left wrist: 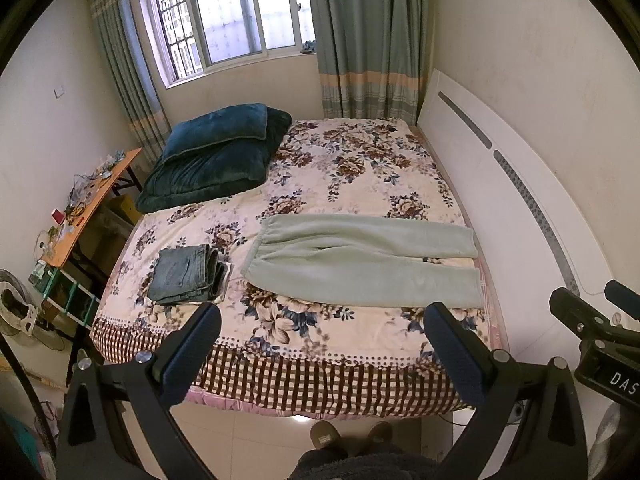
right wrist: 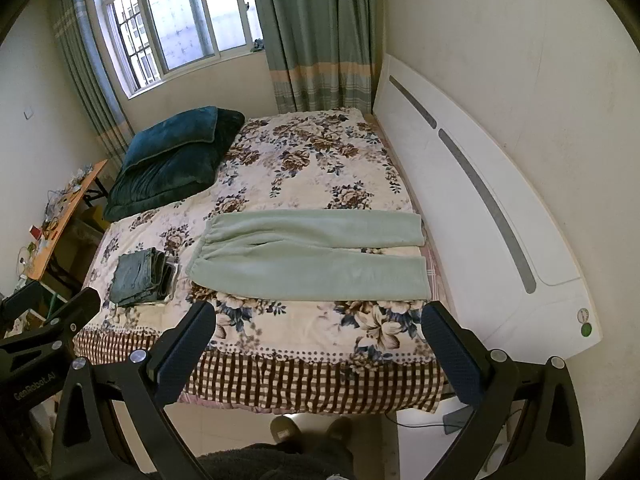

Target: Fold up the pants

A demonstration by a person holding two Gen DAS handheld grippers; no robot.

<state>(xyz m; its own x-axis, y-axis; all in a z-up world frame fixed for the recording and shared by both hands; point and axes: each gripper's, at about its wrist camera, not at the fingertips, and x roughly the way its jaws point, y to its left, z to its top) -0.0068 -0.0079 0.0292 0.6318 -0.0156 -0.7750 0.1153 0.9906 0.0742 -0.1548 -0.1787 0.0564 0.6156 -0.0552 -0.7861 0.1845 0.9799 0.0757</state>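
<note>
A person in brown slippers (left wrist: 350,434) stood on the tiled floor at the side of a bed, holding both two-finger tools raised over its near edge. The left gripper (left wrist: 322,322) had its jaws spread wide and held nothing; the right gripper (right wrist: 318,320) was likewise released and empty, its fingers parted above the checked border of the floral bedspread (right wrist: 320,160). Just beyond, a pair of pale green fleece pants (left wrist: 364,260) lay spread flat on the spread, waistband to the left, cuffs toward the white headboard (right wrist: 480,216) on the right, the two legs slightly apart. No fold appeared to have been made in them, so the whole job seemingly lay ahead: one leg over the other, then the length doubled. To their left, near but not touching them as far as could be told, sat a pair of dark jeans (left wrist: 186,274) already folded into a neat stack, suggesting one garment was finished. Farther back, a folded teal plush blanket (left wrist: 216,156) rested at the far left corner of the bed, beside a cluttered wooden side table (left wrist: 100,192). Green curtains (right wrist: 308,36) framed a barred window (right wrist: 172,16) on the rear wall.
</note>
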